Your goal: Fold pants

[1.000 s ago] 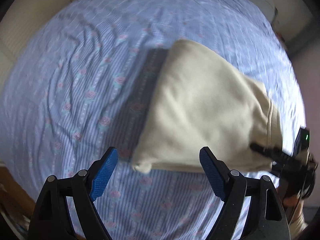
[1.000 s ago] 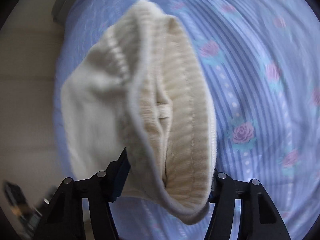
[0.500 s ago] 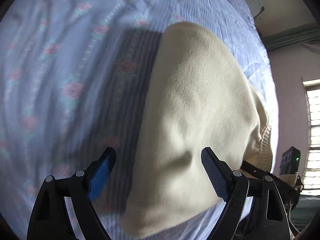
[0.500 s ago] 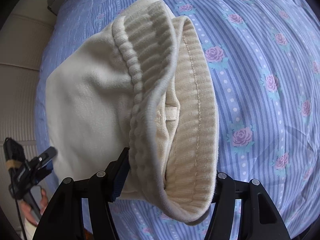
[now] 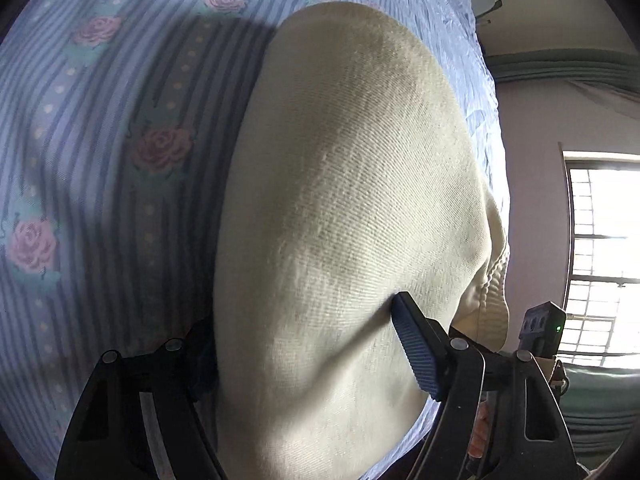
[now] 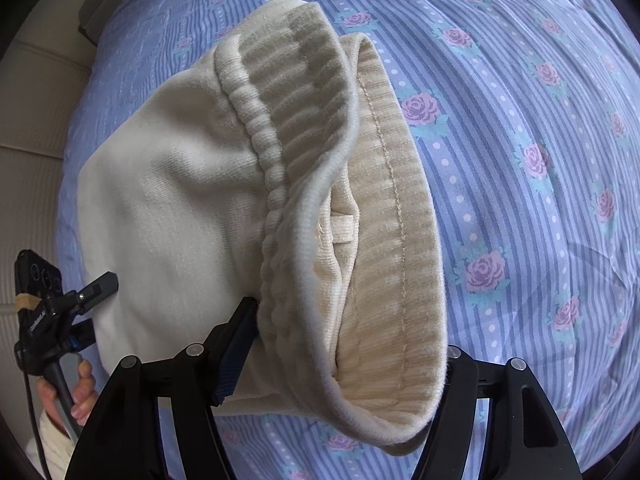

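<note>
The cream pants [image 5: 352, 208] are folded into a thick bundle over the blue striped rose-print bedsheet [image 5: 100, 128]. In the left wrist view my left gripper [image 5: 308, 340] straddles the bundle's near end, with the fabric between its jaws; the left finger is mostly hidden behind the cloth. In the right wrist view the ribbed waistband [image 6: 384, 220] curls open toward the camera. My right gripper [image 6: 344, 352] is shut on the waistband end of the pants [image 6: 180, 200]. The left gripper also shows in the right wrist view [image 6: 96, 304] at the bundle's far edge.
The bedsheet [image 6: 540, 120] spreads to the right of the pants. A window [image 5: 600, 256] and pale wall lie beyond the bed's right edge. A cream padded headboard or wall [image 6: 28, 100] borders the bed at the left.
My left gripper has moved in onto the pants' end, and its jaws have closed in around the fabric. The right gripper keeps its hold on the waistband.
</note>
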The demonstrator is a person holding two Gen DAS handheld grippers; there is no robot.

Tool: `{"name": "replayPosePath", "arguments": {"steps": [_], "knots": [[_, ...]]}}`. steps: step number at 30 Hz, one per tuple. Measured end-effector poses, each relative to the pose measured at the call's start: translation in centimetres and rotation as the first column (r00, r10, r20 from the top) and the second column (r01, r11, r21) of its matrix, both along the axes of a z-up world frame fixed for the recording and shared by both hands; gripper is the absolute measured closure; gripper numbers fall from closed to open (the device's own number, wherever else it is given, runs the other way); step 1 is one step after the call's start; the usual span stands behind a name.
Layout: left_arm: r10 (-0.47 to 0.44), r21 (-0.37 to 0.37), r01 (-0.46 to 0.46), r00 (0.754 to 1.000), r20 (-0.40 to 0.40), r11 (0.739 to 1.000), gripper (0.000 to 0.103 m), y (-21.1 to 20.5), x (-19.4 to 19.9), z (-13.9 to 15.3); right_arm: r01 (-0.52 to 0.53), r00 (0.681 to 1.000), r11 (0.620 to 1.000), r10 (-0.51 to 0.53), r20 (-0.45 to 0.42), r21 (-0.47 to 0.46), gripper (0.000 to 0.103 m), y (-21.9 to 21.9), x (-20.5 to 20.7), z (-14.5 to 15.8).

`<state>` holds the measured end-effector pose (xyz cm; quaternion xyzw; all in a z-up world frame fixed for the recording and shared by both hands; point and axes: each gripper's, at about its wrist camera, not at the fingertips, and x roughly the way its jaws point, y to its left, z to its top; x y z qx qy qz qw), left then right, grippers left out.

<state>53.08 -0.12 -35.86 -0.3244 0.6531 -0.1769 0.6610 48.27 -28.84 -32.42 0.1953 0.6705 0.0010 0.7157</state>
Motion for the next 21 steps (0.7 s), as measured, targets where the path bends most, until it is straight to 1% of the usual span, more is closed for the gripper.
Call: {"name": "replayPosePath", "arguments": {"steps": [1, 2, 3, 6, 8, 10, 11, 13, 14, 15, 18, 21], "knots": [[0.012, 0.003, -0.012, 1.000, -0.003, 1.000, 0.028, 0.0, 0.0, 0.1, 0.006, 1.000, 1.000, -0.006, 0.000, 0.002, 0.034, 0.2, 0.0, -0.2], [0.019, 0.013, -0.019, 1.000, -0.004, 1.000, 0.031, 0.0, -0.2, 0.2, 0.008, 1.000, 1.000, -0.008, 0.001, 0.002, 0.034, 0.4, 0.0, -0.3], [0.021, 0.018, -0.021, 1.000, -0.003, 1.000, 0.041, 0.3, -0.7, 0.6, 0.006, 1.000, 1.000, -0.006, 0.002, 0.001, 0.034, 0.3, -0.1, -0.3], [0.035, 0.006, -0.035, 0.999, -0.008, 0.999, 0.056, 0.5, -1.5, 1.6, -0.005, 1.000, 1.000, 0.005, 0.003, -0.011, 0.035, 0.4, -0.2, 0.0], [0.047, 0.021, -0.046, 0.999, -0.012, 0.999, 0.061, 0.6, -1.8, 2.1, -0.016, 1.000, 1.000, 0.016, 0.005, -0.015, 0.038, 0.5, -0.2, 0.6], [0.049, 0.053, -0.049, 0.999, 0.000, 0.997, 0.067, 0.2, -2.0, 3.3, -0.028, 1.000, 1.000, 0.028, 0.014, -0.013, 0.043, 0.7, -0.1, 1.5], [0.044, 0.076, -0.045, 0.999, 0.013, 0.996, 0.068, -0.1, -2.2, 4.0, -0.038, 0.999, 0.999, 0.039, 0.025, -0.013, 0.045, 0.8, -0.2, 2.1], [0.027, 0.120, -0.032, 0.999, 0.038, 0.992, 0.071, -0.6, -2.5, 5.4, -0.058, 0.997, 0.998, 0.059, 0.047, -0.009, 0.052, 0.8, -0.3, 3.2], [0.019, 0.139, -0.025, 0.999, 0.049, 0.990, 0.072, -0.9, -2.7, 6.1, -0.073, 0.996, 0.997, 0.073, 0.058, -0.008, 0.054, 0.9, -0.4, 3.8], [0.014, 0.149, -0.023, 0.998, 0.057, 0.989, 0.072, -1.1, -3.0, 6.8, -0.089, 0.994, 0.996, 0.089, 0.070, -0.008, 0.055, 1.1, -0.6, 4.4], [0.012, 0.137, -0.021, 0.998, 0.062, 0.990, 0.074, -1.5, -3.9, 8.6, -0.149, 0.983, 0.989, 0.149, 0.110, -0.010, 0.057, 1.7, -1.1, 6.4], [-0.027, 0.170, 0.013, 0.996, 0.080, 0.985, 0.074, -2.5, -5.3, 10.5, -0.205, 0.968, 0.979, 0.203, 0.148, -0.001, 0.058, 2.0, -2.2, 8.6]]}}
